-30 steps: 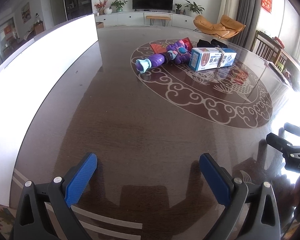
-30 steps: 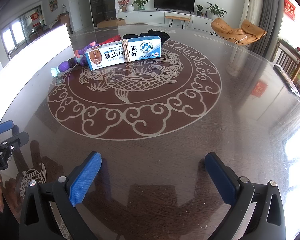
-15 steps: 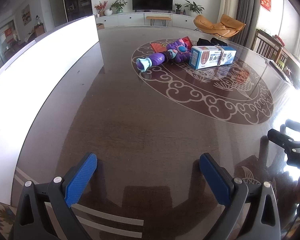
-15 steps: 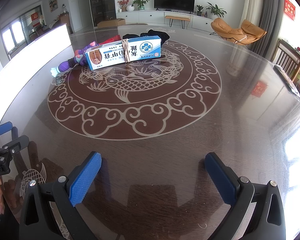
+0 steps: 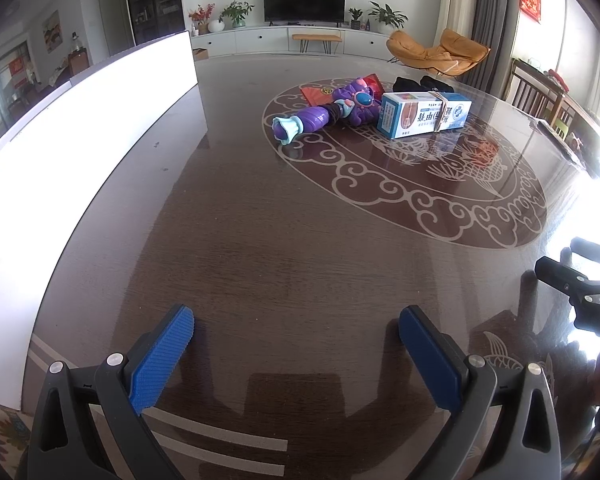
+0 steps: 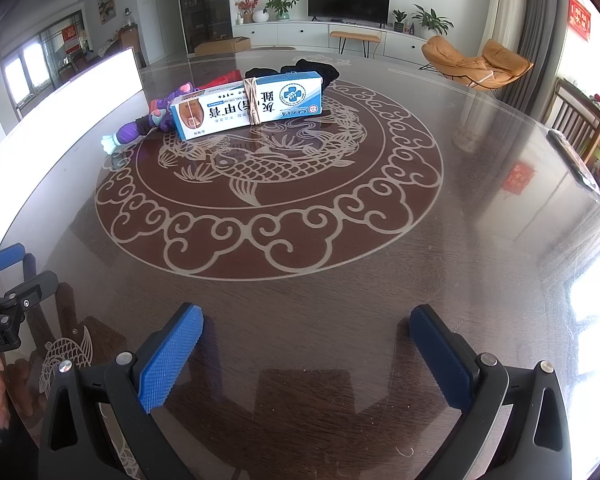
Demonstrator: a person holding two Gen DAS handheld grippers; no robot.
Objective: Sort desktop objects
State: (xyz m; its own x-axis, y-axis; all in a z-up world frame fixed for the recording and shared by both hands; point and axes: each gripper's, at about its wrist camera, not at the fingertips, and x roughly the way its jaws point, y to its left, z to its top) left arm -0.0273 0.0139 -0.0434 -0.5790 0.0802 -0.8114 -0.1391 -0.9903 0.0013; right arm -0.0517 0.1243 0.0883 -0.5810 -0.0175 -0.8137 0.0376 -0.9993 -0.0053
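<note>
A purple toy (image 5: 329, 114) (image 6: 148, 122) with a pale blue tip lies far off on the round dark table (image 5: 284, 240). Beside it rests a blue and white box (image 5: 424, 114) (image 6: 246, 106) bound with rubber bands. Behind them lie a red packet (image 5: 320, 93) and a black cloth item (image 6: 312, 70). My left gripper (image 5: 296, 334) is open near the table's front edge, nothing between its blue pads. My right gripper (image 6: 306, 332) is open too, also empty, well short of the objects. Each gripper shows at the edge of the other's view.
A long white board (image 5: 80, 136) stands along the table's left side. A dark flat object (image 6: 572, 162) lies at the right edge. Chairs (image 5: 540, 96) stand to the right; an orange lounge chair (image 5: 436, 54) and TV cabinet are behind.
The left gripper's view has drifted slightly, so the toy and box sit a little higher and further right. The right gripper has barely moved. Both stay open.
</note>
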